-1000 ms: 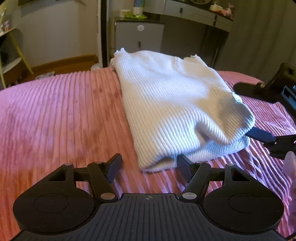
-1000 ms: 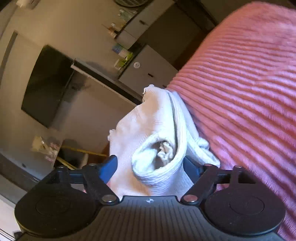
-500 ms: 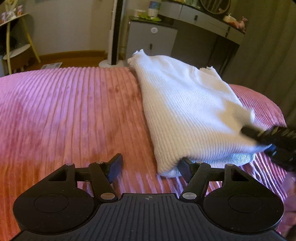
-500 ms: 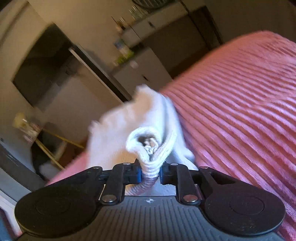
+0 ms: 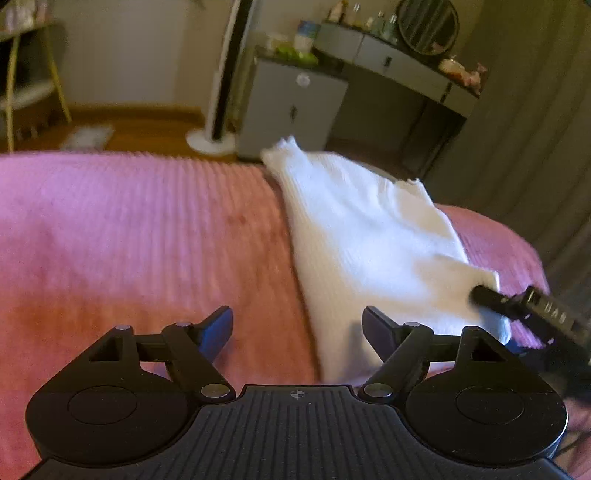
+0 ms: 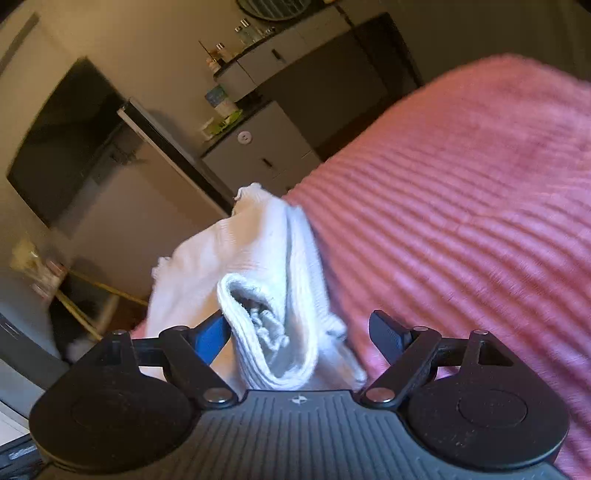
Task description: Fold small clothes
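A white ribbed garment [image 5: 369,240] lies folded on the pink bedspread [image 5: 129,240]. My left gripper [image 5: 297,332] hovers at its near corner with jaws opening. The fabric edge lies just inside the right finger [image 5: 376,332], and neither pad presses it. In the left wrist view, my right gripper [image 5: 517,310] reaches in from the right edge at the garment's right corner. In the right wrist view, the rolled end of the garment [image 6: 273,332] sits loose between the opening jaws of my right gripper [image 6: 299,332]. It leans on the blue left pad [image 6: 210,332], clear of the right one.
Beyond the bed's far edge stand a grey cabinet [image 5: 295,110], a white standing fan [image 5: 221,92] and a dark dresser with a round mirror [image 5: 424,26]. A black screen [image 6: 66,140] hangs on the wall. Bare bedspread [image 6: 461,203] stretches right of the garment.
My right gripper clamped the garment's rolled end half a second ago and has now spread wide again. The left gripper drew back from the garment and its jaws widened.
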